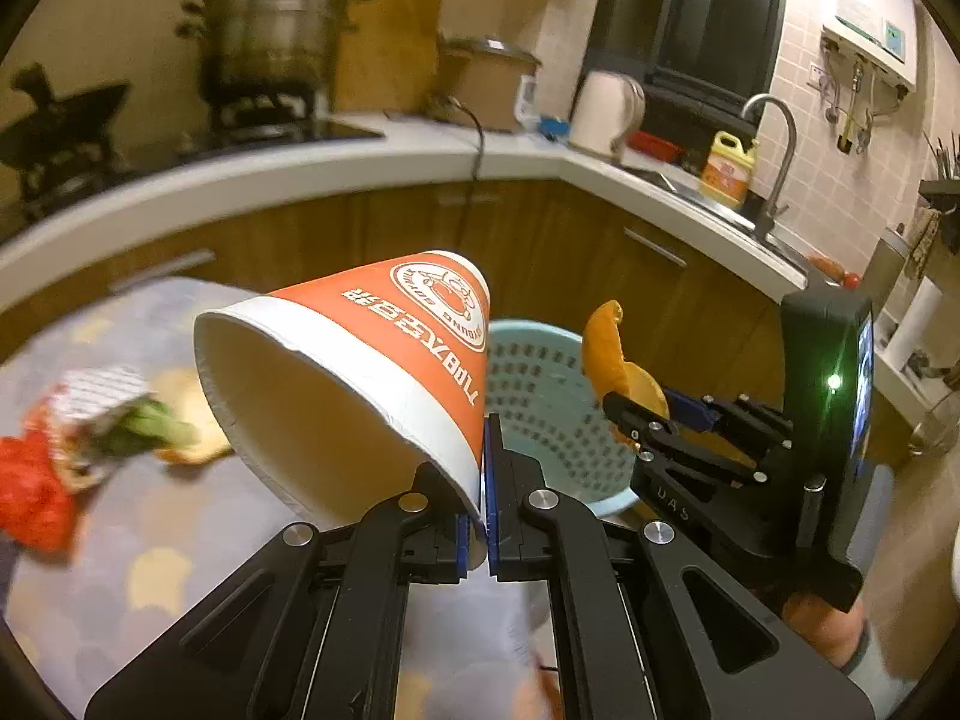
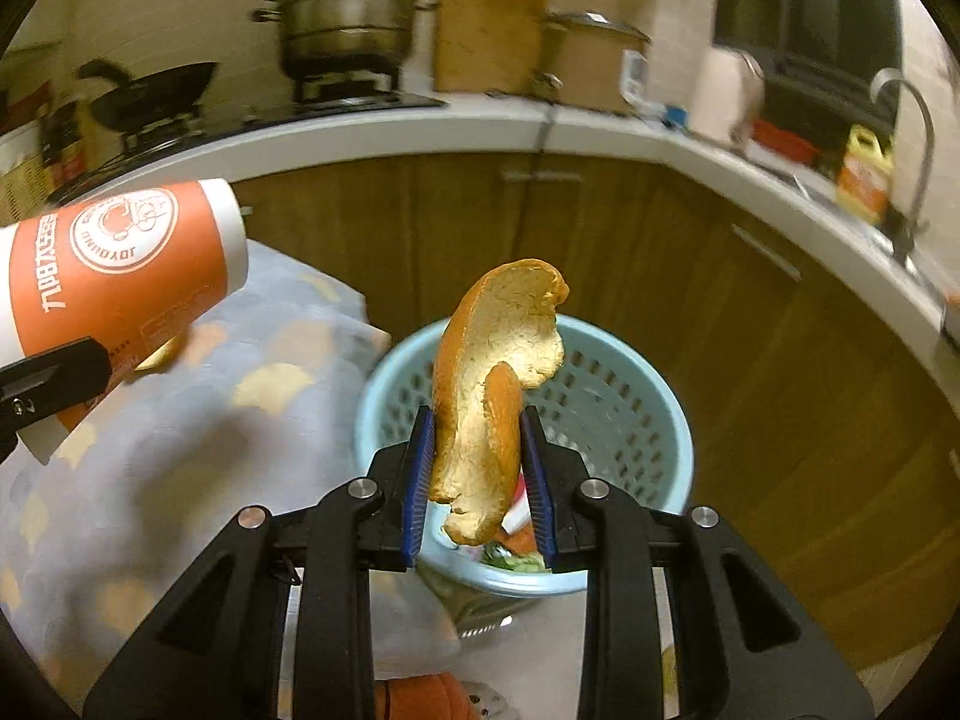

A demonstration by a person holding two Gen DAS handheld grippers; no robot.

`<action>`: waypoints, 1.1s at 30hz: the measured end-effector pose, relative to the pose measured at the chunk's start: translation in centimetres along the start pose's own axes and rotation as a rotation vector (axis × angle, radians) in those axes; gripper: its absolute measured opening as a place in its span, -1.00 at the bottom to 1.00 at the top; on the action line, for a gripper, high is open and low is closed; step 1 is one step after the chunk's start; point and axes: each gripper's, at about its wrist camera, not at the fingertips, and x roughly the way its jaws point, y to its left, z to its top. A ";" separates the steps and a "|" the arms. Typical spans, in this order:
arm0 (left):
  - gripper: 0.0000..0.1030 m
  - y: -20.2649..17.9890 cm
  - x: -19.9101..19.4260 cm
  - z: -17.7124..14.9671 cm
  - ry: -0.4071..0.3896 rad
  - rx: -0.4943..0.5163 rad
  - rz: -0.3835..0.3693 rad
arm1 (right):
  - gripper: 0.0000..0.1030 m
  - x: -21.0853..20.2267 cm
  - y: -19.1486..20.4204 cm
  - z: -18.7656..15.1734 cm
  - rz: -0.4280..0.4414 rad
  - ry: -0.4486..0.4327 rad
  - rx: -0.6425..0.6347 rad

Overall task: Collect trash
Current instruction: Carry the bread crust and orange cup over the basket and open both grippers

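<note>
Carrying two pieces to the bin (image 2: 630, 414). Left hand-held gripper (image 1: 483, 480) is clamped tight on the cup (image 1: 354, 372) rim; right hand-held gripper (image 2: 480, 468) is part-closed on the peel (image 2: 498, 378), the bin just beyond and below its tips. Next: get over the opening, then release. More trash (image 1: 78, 438) lies on the tabletop (image 1: 180, 540), left of the cup. Nothing blocks the bin.

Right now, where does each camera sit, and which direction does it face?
Left wrist: on the left gripper, facing the counter; it pinches the paper cup by its rim; the right gripper shows too.
Right wrist: on the right gripper, looking down at the blue basket; it clamps the orange peel.
Both share cup, peel, basket, the patterned tablecloth, the counter.
</note>
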 end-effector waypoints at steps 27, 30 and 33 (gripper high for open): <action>-0.45 -0.2 9.9 -0.3 0.172 -0.032 -0.020 | -0.18 8.5 -6.3 -2.9 0.151 0.270 0.229; -0.45 -0.1 10.0 0.0 0.164 -0.045 -0.021 | -0.18 8.2 -6.3 -2.4 0.149 0.257 0.214; -0.45 -0.5 10.9 0.4 0.166 -0.049 -0.031 | -0.18 7.5 -6.2 -2.2 0.144 0.242 0.205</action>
